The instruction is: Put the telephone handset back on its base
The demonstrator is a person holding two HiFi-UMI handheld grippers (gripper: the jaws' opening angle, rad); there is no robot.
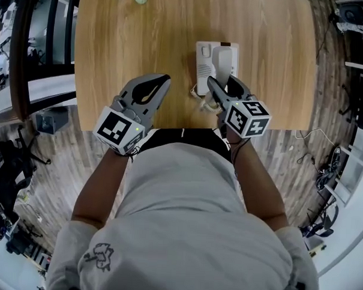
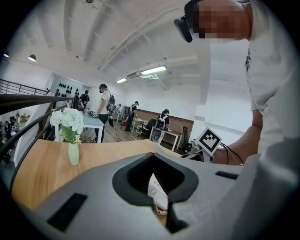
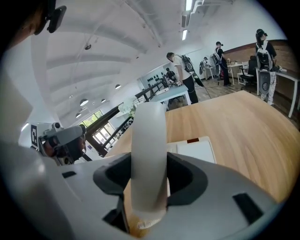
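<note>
Over the wooden bench (image 1: 132,43), our right gripper (image 1: 221,83) has its jaws clamped on the white telephone handset (image 1: 223,60), holding it above the right half of its base (image 1: 203,65). We cannot tell whether it is seated yet. Our left gripper (image 1: 163,80) hangs beside it, jaws together and empty. We judge that a tilted handset could miss the cradle, or the coiled cord (image 1: 197,94) could snag and drag the base. A vase (image 2: 73,153) at the far end holds white flowers (image 2: 68,119).

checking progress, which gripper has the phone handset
The right gripper, at the head view's right: its jaws clamp the white handset. The left gripper has its jaws together with nothing held.
</note>
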